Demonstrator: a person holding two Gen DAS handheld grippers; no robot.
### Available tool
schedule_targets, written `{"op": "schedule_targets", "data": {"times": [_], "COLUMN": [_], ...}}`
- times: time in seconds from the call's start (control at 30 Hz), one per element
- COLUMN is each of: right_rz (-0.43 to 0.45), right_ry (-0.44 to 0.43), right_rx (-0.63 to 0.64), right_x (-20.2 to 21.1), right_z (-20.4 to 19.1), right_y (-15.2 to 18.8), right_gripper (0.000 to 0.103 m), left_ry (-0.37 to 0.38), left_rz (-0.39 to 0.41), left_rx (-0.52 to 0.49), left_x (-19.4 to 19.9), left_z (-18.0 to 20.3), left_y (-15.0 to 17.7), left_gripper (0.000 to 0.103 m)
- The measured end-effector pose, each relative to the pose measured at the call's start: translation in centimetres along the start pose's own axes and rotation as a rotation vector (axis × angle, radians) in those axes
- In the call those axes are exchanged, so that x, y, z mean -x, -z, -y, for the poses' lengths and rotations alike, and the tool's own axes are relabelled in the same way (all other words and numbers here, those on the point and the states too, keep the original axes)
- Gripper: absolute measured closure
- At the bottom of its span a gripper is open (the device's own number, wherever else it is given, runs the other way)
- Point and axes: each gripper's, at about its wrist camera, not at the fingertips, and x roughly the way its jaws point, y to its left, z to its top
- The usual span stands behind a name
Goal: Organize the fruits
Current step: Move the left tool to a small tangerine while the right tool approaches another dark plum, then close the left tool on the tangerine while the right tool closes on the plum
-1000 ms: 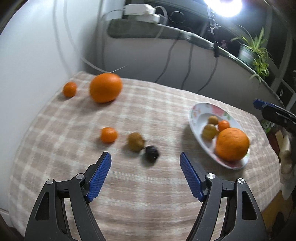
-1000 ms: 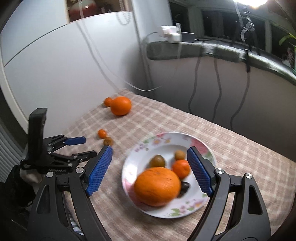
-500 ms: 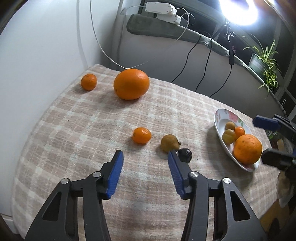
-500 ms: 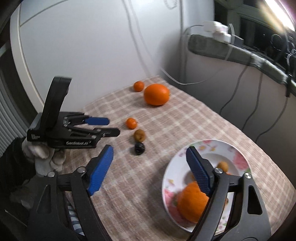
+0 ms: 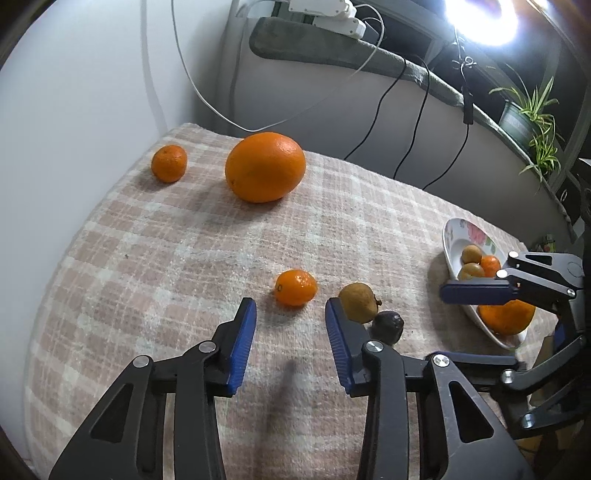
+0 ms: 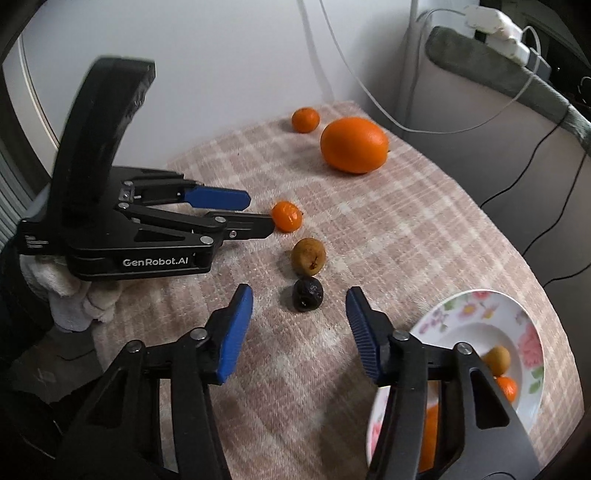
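Observation:
My left gripper (image 5: pixel 290 317) is open just short of a small mandarin (image 5: pixel 295 287), with nothing between its jaws; it also shows in the right wrist view (image 6: pixel 255 214), its tips beside that mandarin (image 6: pixel 286 216). My right gripper (image 6: pixel 299 310) is open around a dark wrinkled fruit (image 6: pixel 307 294), apart from it. A brown fruit (image 6: pixel 308 256) lies between the two. A big orange (image 5: pixel 265 167) and a second mandarin (image 5: pixel 169 163) sit at the far corner. The flowered plate (image 6: pixel 476 306) at right holds several fruits.
The checked cloth (image 5: pixel 184 258) covers the table, whose edges fall away at left and front. A white wall (image 5: pixel 74 92) stands close on the left. Cables (image 5: pixel 406 122) hang behind the table, below a ledge with a power strip (image 5: pixel 325 14) and a plant (image 5: pixel 532 122).
My left gripper has narrowed its jaws and moved in toward the small mandarin. My right gripper has swung left off the plate and come down over the dark fruit.

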Motion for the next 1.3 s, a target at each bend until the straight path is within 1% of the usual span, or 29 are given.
{"op": "schedule_targets", "data": {"times": [0.1, 0.17, 0.2, 0.27, 0.53, 0.6, 0.63, 0.7, 0.87, 0.93, 1.3], "right_rz": [-0.03, -0.047, -0.056, -0.07, -0.108, -0.116, -0.121, -0.128, -0.136, -0.134, -0.122], "right_ry": [0.003, 0.005, 0.008, 0.014, 0.03, 0.031, 0.028, 0.024, 0.006, -0.001, -0.015], "right_rx": [0.01, 0.018, 0.023, 0.028, 0.033, 0.032, 0.03, 0.029, 0.027, 0.026, -0.002], "right_x": [-1.1, -1.7, -2.0, -2.4, -3.8, -4.1, -4.3, -4.6, -5.2, -5.2, -4.9], "right_z": [-0.1, -0.2, -0.3, -0.3, 0.3, 0.5, 0.6, 0.6, 0.7, 0.8, 1.1], "right_y": [-0.4, -0.5, -0.6, -0.7, -1.0, -1.1, -1.1, -1.0, -0.8, -0.8, -0.6], "right_gripper": [0.052, 0.057, 0.057, 0.057, 0.06, 0.063, 0.067, 0.068, 0.076, 0.079, 0.08], "left_ry": [-0.007, -0.014, -0.017, -0.028, -0.024, -0.018, -0.017, -0.015, -0.007, -0.013, -0.016], "left_rz": [-0.012, -0.019, -0.021, -0.025, -0.037, -0.043, -0.044, -0.048, -0.053, -0.053, -0.039], "left_rx": [-0.012, -0.023, -0.031, -0.049, -0.103, -0.112, -0.116, -0.123, -0.128, -0.137, -0.124], "left_x": [-0.6, -0.9, -1.1, -1.4, -2.3, -2.5, -2.6, -2.8, -3.2, -3.4, -3.3], "left_z": [-0.1, -0.1, -0.2, -0.1, 0.8, 1.1, 1.2, 1.4, 1.7, 2.0, 2.0], "left_y": [-0.2, -0.3, -0.3, -0.4, -0.8, -0.8, -0.8, -0.8, -1.0, -1.1, -1.1], "left_gripper": [0.067, 0.068, 0.068, 0.071, 0.072, 0.072, 0.072, 0.073, 0.081, 0.081, 0.082]}}
